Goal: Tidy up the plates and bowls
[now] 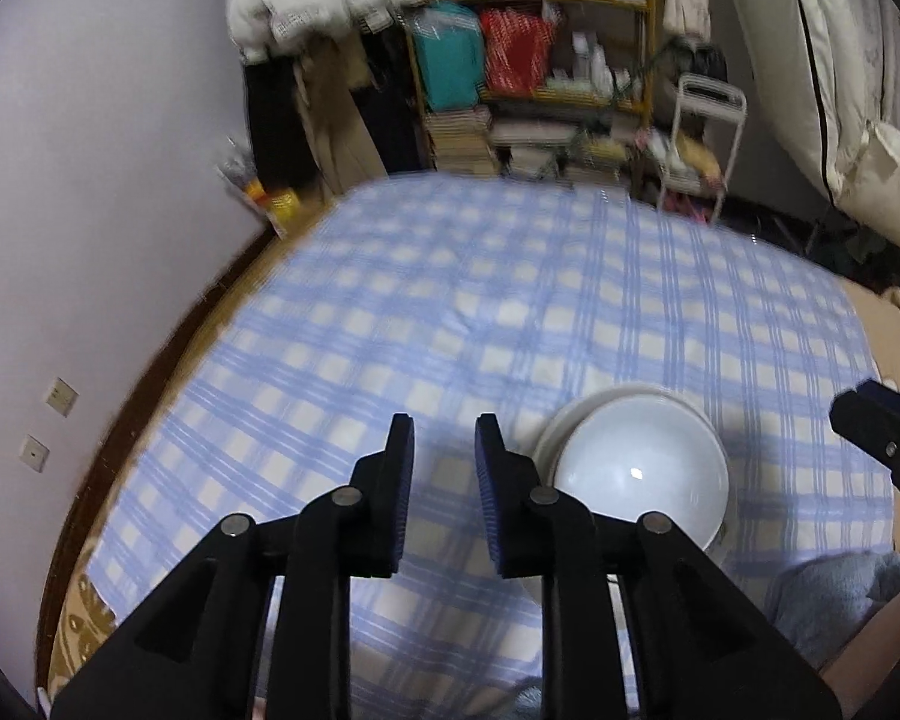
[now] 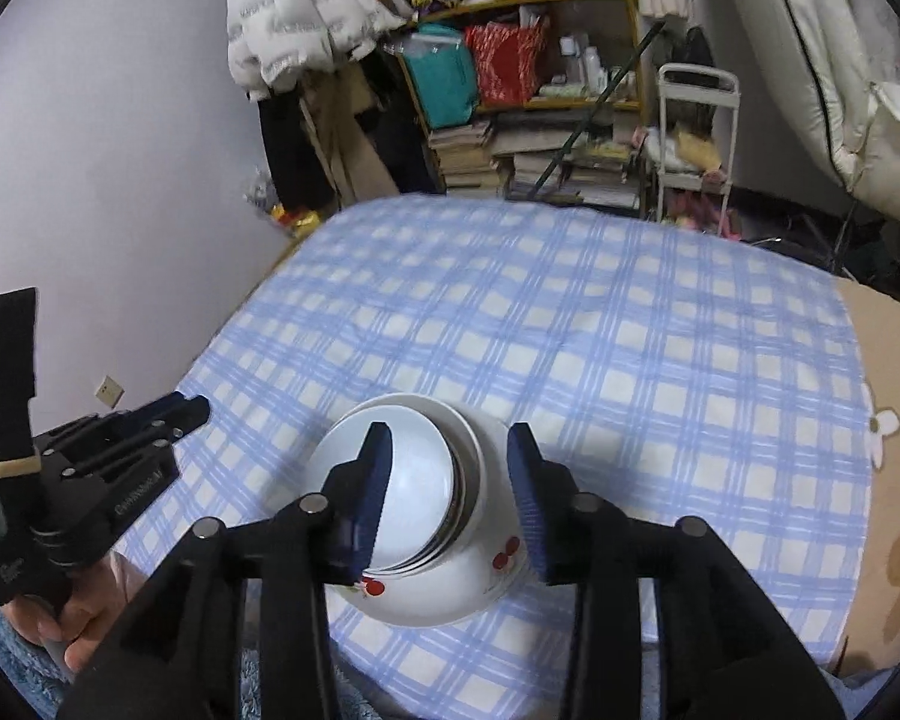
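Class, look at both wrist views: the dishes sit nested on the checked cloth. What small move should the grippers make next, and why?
Probably draw both grippers back and clear of the stack. The bowl with the plates nested in it rests on the cloth; the right gripper is open above it, gripping nothing, and the left gripper is open and empty beside it. No other dishes show.

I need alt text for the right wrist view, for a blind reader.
The open right gripper hovers over nested white bowls with cherry prints on a blue checked cloth. The left gripper is at the left edge.
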Motion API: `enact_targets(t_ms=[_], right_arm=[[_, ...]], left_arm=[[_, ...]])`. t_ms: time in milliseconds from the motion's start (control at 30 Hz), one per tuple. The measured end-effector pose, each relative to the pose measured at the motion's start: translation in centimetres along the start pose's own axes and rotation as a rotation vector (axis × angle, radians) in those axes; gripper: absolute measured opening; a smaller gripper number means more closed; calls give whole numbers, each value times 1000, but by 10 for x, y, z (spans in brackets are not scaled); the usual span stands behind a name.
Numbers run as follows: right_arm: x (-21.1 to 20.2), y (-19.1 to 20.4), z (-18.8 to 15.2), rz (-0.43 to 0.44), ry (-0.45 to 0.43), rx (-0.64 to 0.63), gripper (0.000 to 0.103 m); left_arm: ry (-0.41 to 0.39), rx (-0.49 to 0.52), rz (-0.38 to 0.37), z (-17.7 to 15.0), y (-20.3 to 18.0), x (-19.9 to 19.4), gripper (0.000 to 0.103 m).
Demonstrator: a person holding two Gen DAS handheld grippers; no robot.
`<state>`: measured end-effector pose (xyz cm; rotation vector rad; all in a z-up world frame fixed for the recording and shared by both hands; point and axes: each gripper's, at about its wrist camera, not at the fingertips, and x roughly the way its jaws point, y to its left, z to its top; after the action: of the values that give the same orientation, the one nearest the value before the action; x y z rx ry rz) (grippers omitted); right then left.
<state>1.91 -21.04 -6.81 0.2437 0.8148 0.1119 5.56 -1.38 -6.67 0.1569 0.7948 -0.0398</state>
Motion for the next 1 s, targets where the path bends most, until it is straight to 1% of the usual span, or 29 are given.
enact_targets(t_ms=[33, 67, 100, 167, 200, 267, 333, 367, 400, 433, 500, 567, 600, 667, 700, 767, 833, 900, 1000], right_arm=[[-4, 0, -1, -6, -10, -1, 43], [-10, 0, -2, -12, -26, -1, 44], [-15, 1, -3, -16, -40, -3, 45], [-24, 2, -6, -17, -73, -11, 53], [-30, 3, -8, -20, -92, -21, 55], [-39, 5, -11, -34, -136, -51, 64], [-45, 7, -14, -50, -165, -73, 66], [-49, 9, -15, -59, -187, -83, 67], [-51, 9, -16, -60, -199, -85, 68], [-55, 10, -17, -58, -216, -89, 71], [-63, 12, -21, -60, -265, -106, 75], [-72, 15, -25, -86, -331, -129, 83], [-75, 16, -27, -95, -361, -143, 84], [-80, 19, -31, -105, -400, -161, 92], [-81, 20, -32, -101, -408, -164, 95], [-84, 18, -33, -87, -413, -155, 103], [-87, 17, -35, -82, -429, -142, 103], [-90, 16, -37, -99, -458, -130, 103], [-92, 13, -40, -112, -475, -119, 103]], left_arm=[[-31, -8, 10, -1, 2, -6, 27], [-50, -10, 18, -2, 4, -11, 31], [-69, -10, 27, -3, 5, -16, 40], [-107, -1, 44, -5, 7, -24, 47], [-133, 10, 51, -7, 6, -31, 49], [-161, 19, 61, -11, 5, -39, 54], [-194, 14, 75, -14, 7, -50, 63], [-210, 12, 73, -16, 8, -56, 70], [-222, 10, 69, -18, 8, -61, 76], [-242, 8, 65, -21, 9, -68, 77], [-284, 7, 61, -26, 11, -80, 84], [-317, 14, 55, -31, 11, -87, 89], [-331, 18, 53, -34, 11, -90, 92], [-360, 19, 46, -39, 11, -95, 93], [-366, 17, 43, -41, 12, -97, 94], [-373, 18, 28, -44, 12, -98, 95], [-385, 22, 27, -45, 11, -97, 96], [-396, 24, 25, -48, 10, -96, 97], [-392, 33, 31, -51, 8, -95, 98]])
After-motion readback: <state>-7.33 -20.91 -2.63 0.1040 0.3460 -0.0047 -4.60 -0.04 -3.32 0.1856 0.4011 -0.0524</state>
